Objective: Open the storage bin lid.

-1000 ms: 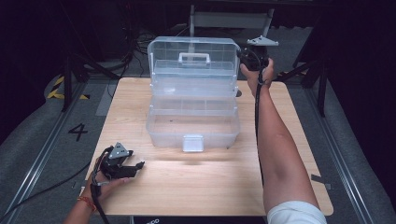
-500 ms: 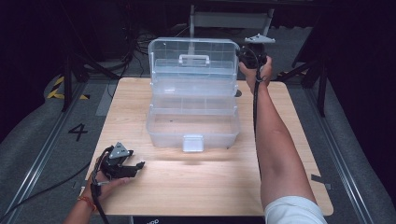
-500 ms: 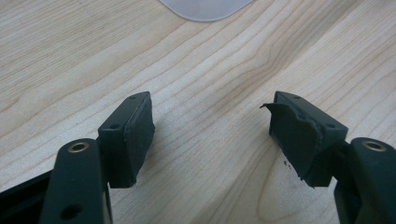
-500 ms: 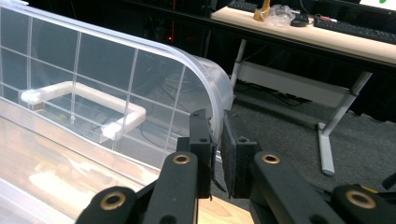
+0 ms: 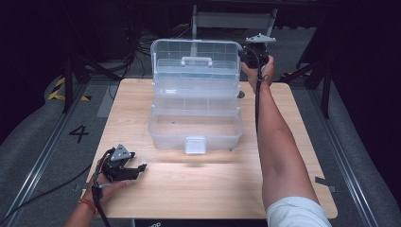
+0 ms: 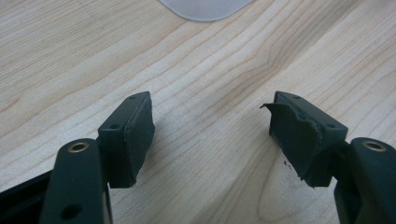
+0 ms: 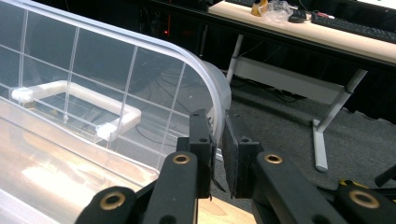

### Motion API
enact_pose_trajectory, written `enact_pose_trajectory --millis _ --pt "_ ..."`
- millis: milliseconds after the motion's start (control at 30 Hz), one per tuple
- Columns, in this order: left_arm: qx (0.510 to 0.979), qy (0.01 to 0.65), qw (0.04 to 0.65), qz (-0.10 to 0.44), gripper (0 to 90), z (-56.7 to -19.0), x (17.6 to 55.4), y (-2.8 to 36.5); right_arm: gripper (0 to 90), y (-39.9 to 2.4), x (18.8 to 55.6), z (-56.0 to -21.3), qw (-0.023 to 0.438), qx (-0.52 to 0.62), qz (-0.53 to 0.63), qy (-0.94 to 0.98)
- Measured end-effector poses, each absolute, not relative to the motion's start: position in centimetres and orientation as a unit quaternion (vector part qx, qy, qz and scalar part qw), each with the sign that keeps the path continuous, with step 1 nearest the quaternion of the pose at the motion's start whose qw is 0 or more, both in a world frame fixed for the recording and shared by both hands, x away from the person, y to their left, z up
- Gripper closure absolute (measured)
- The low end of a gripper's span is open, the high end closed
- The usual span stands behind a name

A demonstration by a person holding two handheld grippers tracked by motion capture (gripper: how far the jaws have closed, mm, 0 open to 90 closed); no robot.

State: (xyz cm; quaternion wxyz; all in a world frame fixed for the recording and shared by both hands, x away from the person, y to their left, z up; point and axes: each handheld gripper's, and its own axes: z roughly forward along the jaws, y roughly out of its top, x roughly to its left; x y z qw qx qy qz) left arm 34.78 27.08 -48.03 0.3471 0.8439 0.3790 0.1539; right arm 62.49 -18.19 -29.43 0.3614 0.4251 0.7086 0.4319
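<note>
High view: since a second ago the right tool has barely shifted, staying clamped on the lid of the clear box at mid-counter. Right gripper view: jaws pinch the lid's rim, likely steadying it. Left gripper view: the left tool, near the box, gapes empty.

Slight inward shift of the right gripper at the lid.
Moved a little to the left and farther up the high view since a second ago, hand and forearm along with it. Now drawn tighter against the lid's upper right corner, with the grey plate on top sitting nearer the rim than before.
</note>
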Motion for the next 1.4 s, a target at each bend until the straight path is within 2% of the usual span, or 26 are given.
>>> enact_pose_trajectory --millis 400,500,1400 --pt "0.845 0.378 0.346 0.153 31.1 -48.0 34.8 27.1 80.7 -18.1 62.9 -30.0 0.364 0.435 0.43 0.702" --pt "0.845 0.378 0.346 0.153 31.1 -48.0 34.8 27.1 84.2 -18.3 62.9 -30.3 0.361 0.438 0.432 0.701" --pt "0.843 0.382 0.348 0.151 30.8 -48.1 34.7 27.0 82.8 -17.6 61.9 -30.8 0.358 0.422 0.431 0.713"
